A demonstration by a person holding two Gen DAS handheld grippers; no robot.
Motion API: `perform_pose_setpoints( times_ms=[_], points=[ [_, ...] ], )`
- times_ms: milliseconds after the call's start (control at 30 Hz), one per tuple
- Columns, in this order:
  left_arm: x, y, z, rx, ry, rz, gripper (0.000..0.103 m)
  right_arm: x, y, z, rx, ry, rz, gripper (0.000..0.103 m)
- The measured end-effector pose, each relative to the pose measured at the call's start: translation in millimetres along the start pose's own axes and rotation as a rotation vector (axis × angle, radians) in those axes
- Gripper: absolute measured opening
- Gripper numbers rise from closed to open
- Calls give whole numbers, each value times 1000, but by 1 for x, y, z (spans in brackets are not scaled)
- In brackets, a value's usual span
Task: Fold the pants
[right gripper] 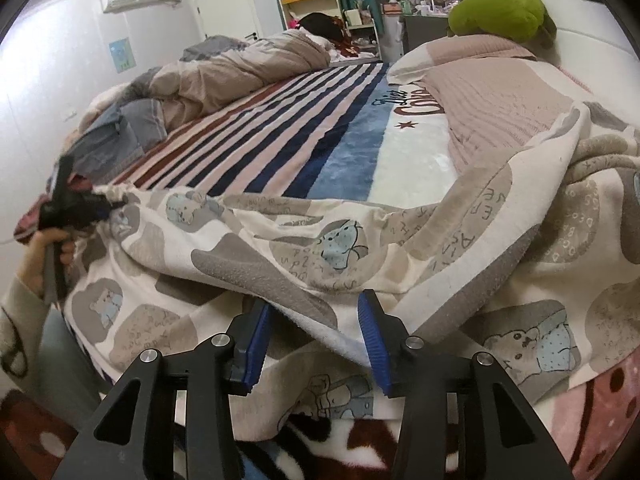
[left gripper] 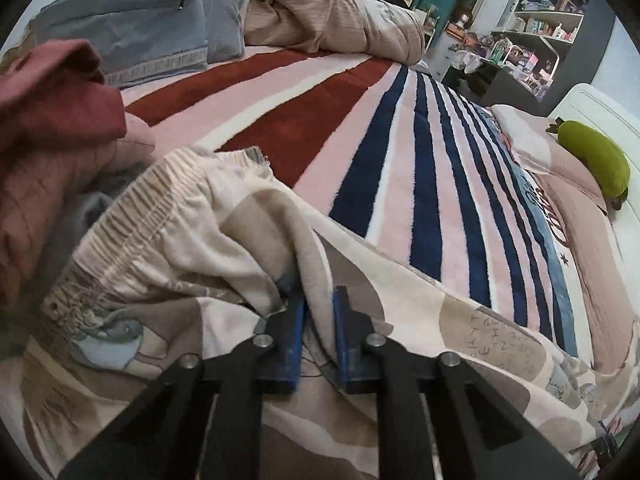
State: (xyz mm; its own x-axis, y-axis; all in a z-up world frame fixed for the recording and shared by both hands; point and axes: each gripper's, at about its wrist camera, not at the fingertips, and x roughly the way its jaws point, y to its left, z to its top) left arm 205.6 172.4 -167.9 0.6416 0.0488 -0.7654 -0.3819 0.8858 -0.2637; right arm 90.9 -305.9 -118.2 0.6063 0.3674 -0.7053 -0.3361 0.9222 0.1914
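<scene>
Cream pyjama pants [left gripper: 208, 240] with grey patches and blue bear prints lie across the near edge of the striped bed. In the left wrist view my left gripper [left gripper: 318, 300] is shut on a fold of the pants near the elastic waistband [left gripper: 132, 208]. In the right wrist view the pants [right gripper: 320, 240] stretch from left to right, and my right gripper [right gripper: 314, 308] stands open, its blue pads either side of a hanging fold without pinching it. The left gripper [right gripper: 100, 210] shows far left, holding the waist end.
A striped blanket [left gripper: 400, 140] covers the bed. A maroon garment [left gripper: 52, 112] and grey-blue clothes [left gripper: 132, 28] lie left. A rumpled beige duvet [right gripper: 224, 76] is at the far side, a pillow [right gripper: 480, 80] and a green plush [right gripper: 500, 12] at the headboard.
</scene>
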Motion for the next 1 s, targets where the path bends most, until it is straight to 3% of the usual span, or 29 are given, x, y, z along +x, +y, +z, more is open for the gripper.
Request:
perform_pose_setpoints(
  times_ms=[233,400,567,733,867,900,933,967,1000],
  points=[
    [-62,-12,3,58,-186,-62,3,-4,-5,-2,11,-15,11,38],
    [-124,-8,-16,81,-281,-75,3,-10,-10,-4,31,-27,11,38],
    [-137,21,-59,31,-233,-37,3,-18,-11,-11,58,-42,6,41],
    [-120,60,-104,-68,-117,4,3,-33,-11,-16,117,-96,16,45],
    [-127,66,-115,-34,-112,-7,4,-37,-1,-10,137,-130,44,48],
    [-133,64,-112,-8,-130,-12,6,-37,5,-6,117,-130,50,48],
    [-139,61,-107,27,-147,-23,20,-35,11,-2,90,-126,56,49],
    [-146,58,-101,63,-162,-38,50,-31,19,4,52,-115,64,52],
    [-153,55,-96,86,-187,-46,60,-26,30,12,2,-97,84,54]
  ],
)
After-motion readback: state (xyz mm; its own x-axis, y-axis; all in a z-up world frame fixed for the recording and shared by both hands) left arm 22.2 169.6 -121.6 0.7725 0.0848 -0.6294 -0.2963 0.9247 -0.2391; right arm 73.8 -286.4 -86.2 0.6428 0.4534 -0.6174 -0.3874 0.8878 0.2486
